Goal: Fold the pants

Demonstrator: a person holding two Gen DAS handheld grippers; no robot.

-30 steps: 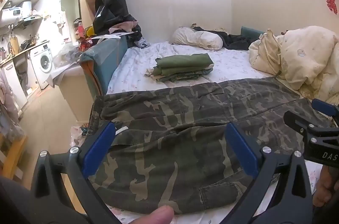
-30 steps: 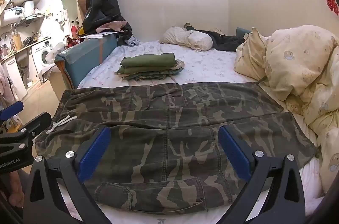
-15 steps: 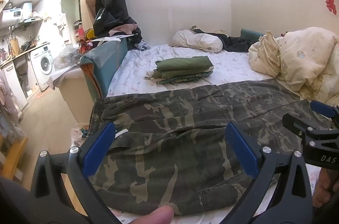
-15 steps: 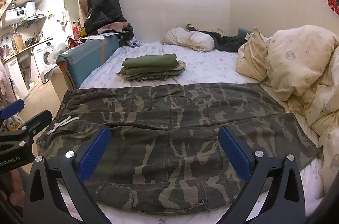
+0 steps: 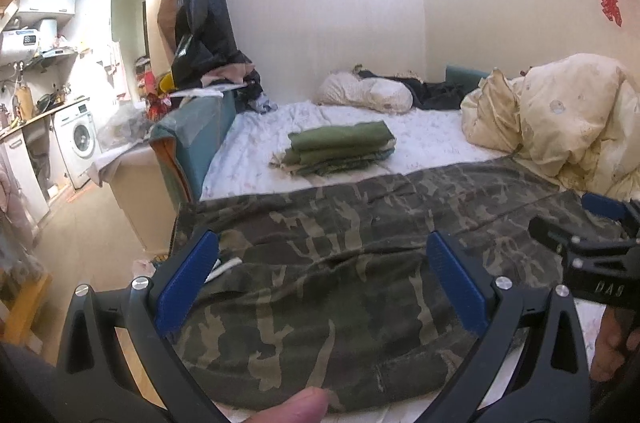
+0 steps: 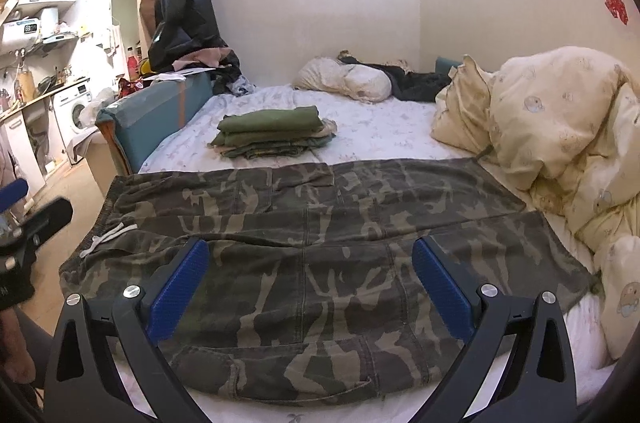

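Observation:
Camouflage pants (image 6: 320, 243) lie spread flat across the near edge of the bed, waistband with a white drawstring (image 6: 108, 237) to the left, leg ends to the right. They also show in the left wrist view (image 5: 340, 263). My left gripper (image 5: 320, 279) is open and empty, above the waistband end. My right gripper (image 6: 308, 287) is open and empty, above the middle of the legs. Each gripper shows at the edge of the other's view.
A stack of folded green clothes (image 6: 272, 135) sits on the white sheet (image 6: 380, 135) behind the pants. A cream duvet (image 6: 560, 143) is heaped on the right. A teal bed frame end (image 6: 156, 119) stands at the left, with floor and a washing machine (image 5: 80, 143) beyond.
Both grippers have drifted slightly back and up from the pants. The pants have not moved and both grippers stay open.

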